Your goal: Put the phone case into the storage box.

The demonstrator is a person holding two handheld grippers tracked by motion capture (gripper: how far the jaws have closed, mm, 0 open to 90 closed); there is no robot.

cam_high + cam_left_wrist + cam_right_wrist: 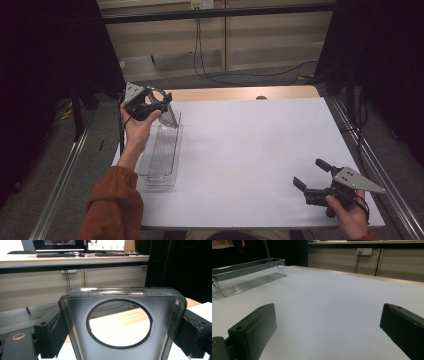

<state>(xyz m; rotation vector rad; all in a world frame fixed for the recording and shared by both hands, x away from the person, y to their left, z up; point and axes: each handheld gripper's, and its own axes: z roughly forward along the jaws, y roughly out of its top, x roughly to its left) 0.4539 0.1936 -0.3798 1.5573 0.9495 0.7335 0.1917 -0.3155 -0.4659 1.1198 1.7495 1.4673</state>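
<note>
A clear, smoky phone case [122, 345] with a big round camera hole is clamped by its two sides between the jaws of my left gripper [122, 335]. In the high view the left gripper [152, 104] holds this case [169, 116] in the air over the far end of a clear plastic tray [161, 165] at the table's left. My right gripper [311, 176] hovers low over the near right corner of the white table [250, 150], jaws wide apart with nothing between them. In the right gripper view the tray [244, 271] lies far off at the upper left.
The white sheet leaves a bare wooden strip [240, 93] at the table's far edge. Metal rails [60, 175] run along both sides of the table. Cables [210, 60] hang at the back wall. A desk with monitors [60, 245] stands beyond.
</note>
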